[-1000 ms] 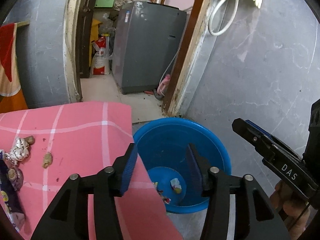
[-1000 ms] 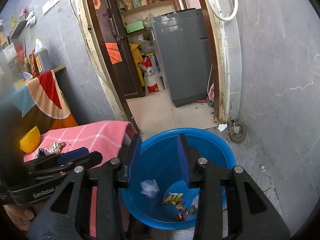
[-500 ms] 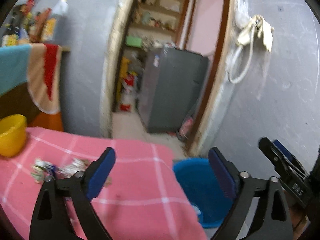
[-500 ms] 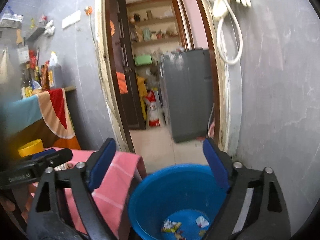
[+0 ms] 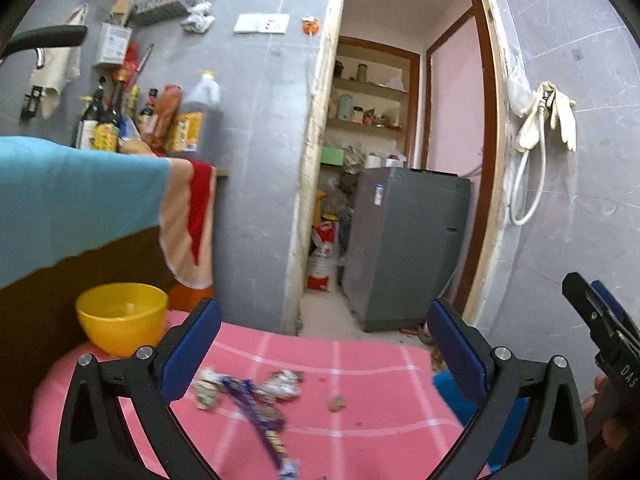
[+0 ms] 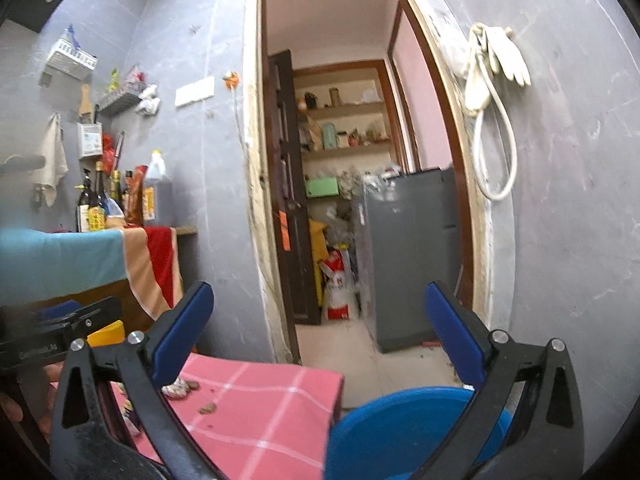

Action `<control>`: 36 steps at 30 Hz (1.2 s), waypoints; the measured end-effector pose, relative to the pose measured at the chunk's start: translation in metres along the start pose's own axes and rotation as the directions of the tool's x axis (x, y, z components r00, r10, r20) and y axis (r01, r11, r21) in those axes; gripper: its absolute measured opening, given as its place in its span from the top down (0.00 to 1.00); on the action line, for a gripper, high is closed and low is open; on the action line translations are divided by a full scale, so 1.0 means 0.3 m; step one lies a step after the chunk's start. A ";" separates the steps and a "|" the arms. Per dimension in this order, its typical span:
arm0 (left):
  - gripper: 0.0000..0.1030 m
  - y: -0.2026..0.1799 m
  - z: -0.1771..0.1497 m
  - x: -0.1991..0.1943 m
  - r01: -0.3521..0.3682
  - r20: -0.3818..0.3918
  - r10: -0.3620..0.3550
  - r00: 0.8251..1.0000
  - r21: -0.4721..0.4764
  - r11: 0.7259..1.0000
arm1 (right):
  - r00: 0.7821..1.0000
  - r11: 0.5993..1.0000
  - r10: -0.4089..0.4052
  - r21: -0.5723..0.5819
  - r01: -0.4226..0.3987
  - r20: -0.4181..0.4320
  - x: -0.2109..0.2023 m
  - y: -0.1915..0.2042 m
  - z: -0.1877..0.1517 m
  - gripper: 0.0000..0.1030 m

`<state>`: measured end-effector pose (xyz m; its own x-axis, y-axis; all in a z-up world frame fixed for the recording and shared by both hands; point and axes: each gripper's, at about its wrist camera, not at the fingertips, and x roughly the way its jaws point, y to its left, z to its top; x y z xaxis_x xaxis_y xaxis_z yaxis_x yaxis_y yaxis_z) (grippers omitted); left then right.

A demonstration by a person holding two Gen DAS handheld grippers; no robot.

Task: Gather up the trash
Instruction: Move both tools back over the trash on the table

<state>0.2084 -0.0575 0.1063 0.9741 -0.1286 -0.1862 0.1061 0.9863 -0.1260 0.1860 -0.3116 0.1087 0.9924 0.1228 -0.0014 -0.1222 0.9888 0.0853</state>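
Crumpled wrappers and a long purple wrapper lie on the pink checked cloth. My left gripper is wide open and empty, raised above them. The blue tub stands on the floor at the table's right end; part of it shows in the left wrist view. My right gripper is wide open and empty above the tub's near rim. Small scraps and a wrapper show in the right wrist view.
A yellow bowl sits at the table's back left. A towel drapes a counter holding bottles. A doorway leads to a grey washing machine. Gloves and a hose hang on the right wall.
Both grippers have opened wide and lifted away from the blue tub. The left view has swung left over the table, so the wrappers and yellow bowl show.
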 end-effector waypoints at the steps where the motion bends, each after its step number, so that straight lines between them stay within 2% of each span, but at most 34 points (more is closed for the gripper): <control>1: 0.02 0.018 0.000 -0.009 -0.008 0.006 0.008 1.000 0.001 1.000 | 1.000 1.000 0.004 -0.005 -0.004 0.013 -0.002 0.021 0.000 0.00; 9: 0.02 0.163 0.002 -0.054 -0.071 0.028 0.071 0.997 -0.005 0.997 | 0.996 0.999 0.021 -0.032 -0.019 0.085 -0.004 0.134 0.000 0.00; 20: 0.02 0.355 -0.060 -0.054 -0.180 0.009 0.180 0.984 0.054 0.982 | 0.997 0.997 0.055 -0.062 -0.052 0.059 0.041 0.218 -0.031 0.00; 29: 0.02 0.405 -0.142 0.013 -0.174 -0.075 0.182 0.980 0.100 0.980 | 0.993 0.992 0.083 -0.088 -0.091 -0.083 0.145 0.258 -0.083 0.00; 36: 0.02 0.427 -0.182 0.107 -0.132 -0.214 0.151 0.965 0.100 0.986 | 0.959 0.991 0.077 -0.086 -0.104 -0.273 0.258 0.263 -0.153 0.00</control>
<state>0.2424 0.0592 0.0310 0.9135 0.0027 -0.4068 -0.0039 1.0000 -0.0021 0.2525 -0.2201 0.0697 0.9389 0.2172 -0.2669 -0.2255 0.9742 -0.0008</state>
